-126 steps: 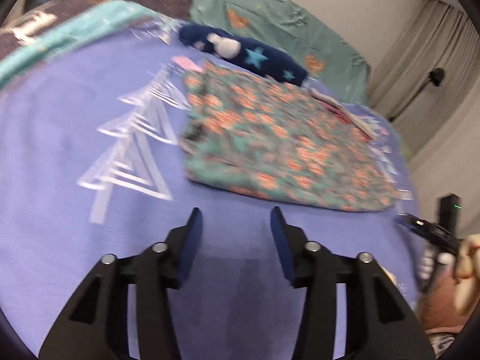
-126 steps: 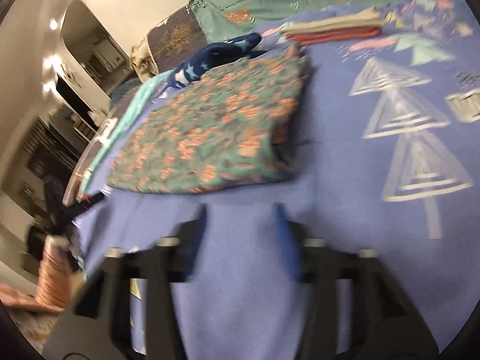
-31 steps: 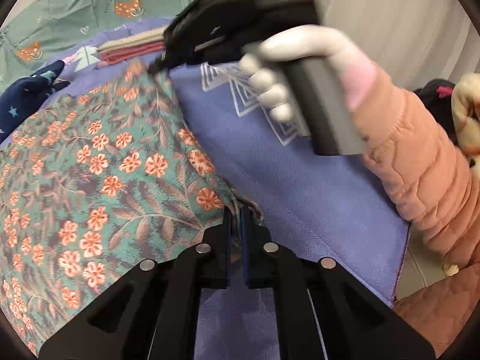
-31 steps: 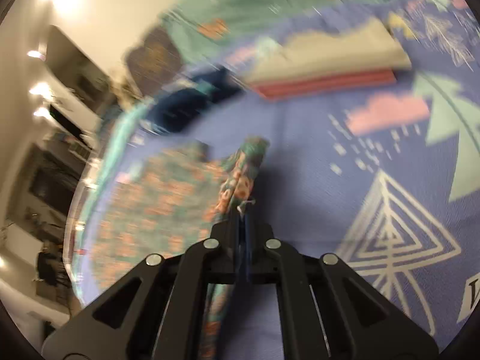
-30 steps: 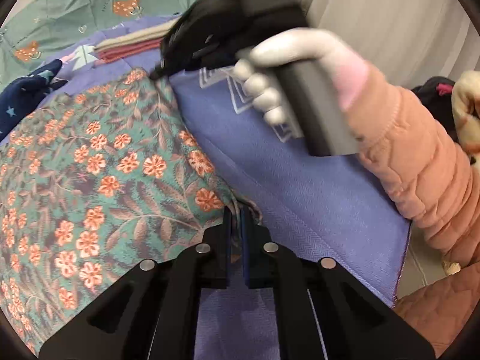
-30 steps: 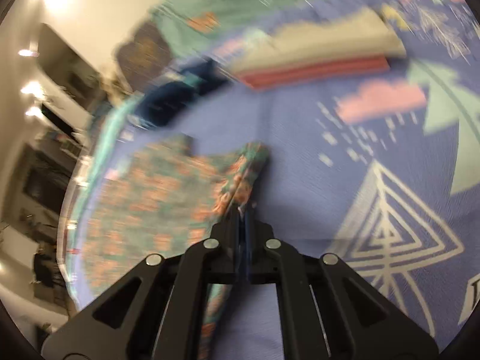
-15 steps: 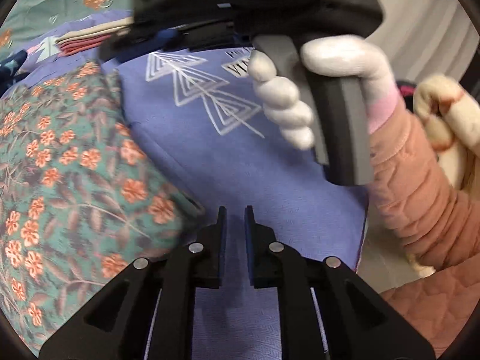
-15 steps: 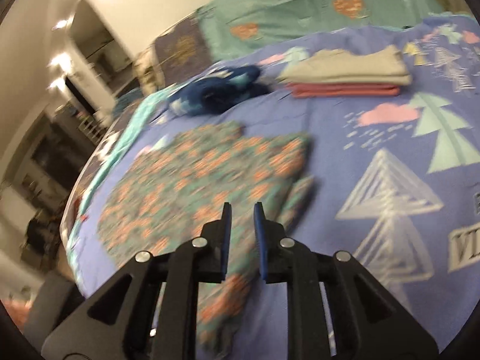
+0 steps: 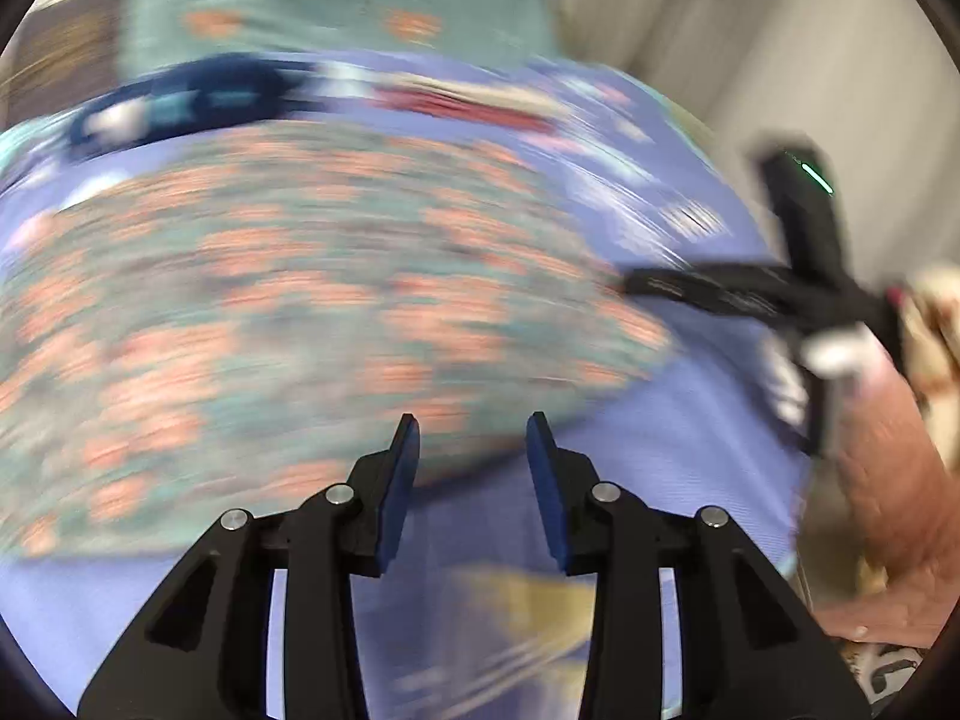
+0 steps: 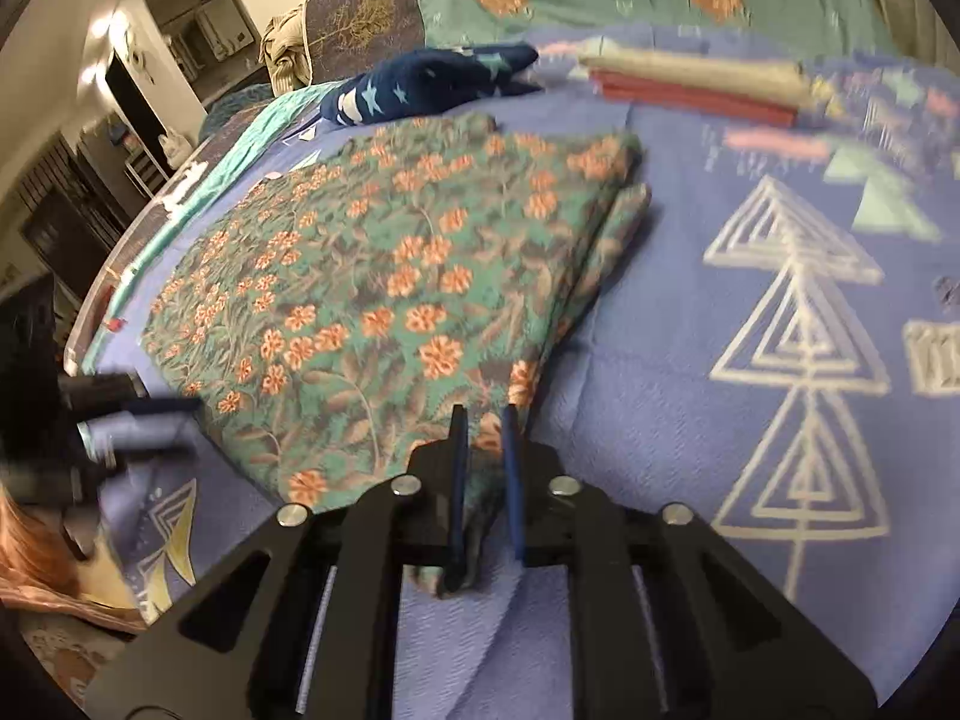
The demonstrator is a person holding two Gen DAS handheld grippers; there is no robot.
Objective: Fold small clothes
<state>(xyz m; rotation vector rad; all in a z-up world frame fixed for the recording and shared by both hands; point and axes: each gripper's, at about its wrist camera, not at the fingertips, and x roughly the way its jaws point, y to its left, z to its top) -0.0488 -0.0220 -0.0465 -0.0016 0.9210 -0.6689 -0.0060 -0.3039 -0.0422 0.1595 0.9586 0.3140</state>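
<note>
Tongs first: the left gripper (image 9: 471,429) has its two blue-padded fingers spread wide with nothing between them, hovering just off the near edge of the floral cloth (image 9: 300,300). That whole view is smeared with motion blur, so fine detail is lost. The right gripper (image 10: 483,420) stands with its fingers narrowly parted, a slim gap showing between the pads, and the near corner of the floral cloth (image 10: 384,276) lies in that gap; whether the pads actually press it I cannot tell.

The cloth, green with orange flowers, lies folded flat on the purple bedspread (image 10: 690,420), its doubled edge running toward 1 o'clock from the right gripper. At 12 o'clock beyond it sits a dark blue star-patterned garment (image 10: 432,84), and toward 1 o'clock a stack of folded clothes (image 10: 696,81), beige over red. White triangle tree prints (image 10: 798,324) cover the bedspread at 2 o'clock. At 9 o'clock in the right wrist view the other gripper appears, blurred.
</note>
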